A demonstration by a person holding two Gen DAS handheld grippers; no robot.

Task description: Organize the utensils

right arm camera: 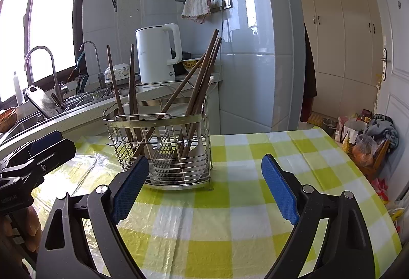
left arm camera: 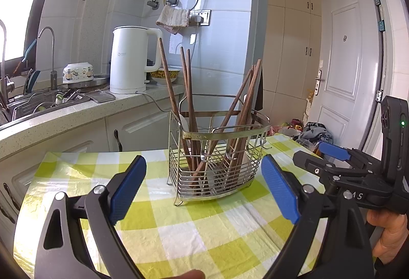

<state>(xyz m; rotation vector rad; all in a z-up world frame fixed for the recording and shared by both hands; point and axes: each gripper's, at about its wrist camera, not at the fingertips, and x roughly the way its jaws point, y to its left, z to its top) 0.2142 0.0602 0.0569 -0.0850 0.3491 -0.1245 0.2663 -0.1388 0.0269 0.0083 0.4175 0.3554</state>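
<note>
A steel wire utensil caddy (left arm camera: 217, 164) stands upright on a surface covered w/ a green-and-white check cloth (left arm camera: 204, 233); brown wooden chopsticks (left arm camera: 189, 105) lean inside it in two bunches, one toward each end, tips fanning above the rim; a pale flat utensil sits low among them, type too hidden to tell. The left gripper (left arm camera: 204, 187) hangs just in front of the caddy, blue pads spread wide, released, nothing between them; the caddy shows framed in the gap, apart from both pads. The right gripper (right arm camera: 204, 188) is likewise spread and holding nothing; in the right wrist view the caddy (right arm camera: 163, 148) stands ahead and left of centre, its base partly behind the left-hand pad. Each gripper shows at the edge of the other's view; the right gripper (left arm camera: 332, 156) also reads as spread from the left wrist cam. Behind, a kitchen counter carries a white electric kettle (left arm camera: 130, 61), an upturned patterned bowl (left arm camera: 78, 72) and a sink w/ dishes (left arm camera: 48, 100); a cloth (left arm camera: 173, 18) hangs on pipework above; a white door (left arm camera: 350, 61) at right.
</note>
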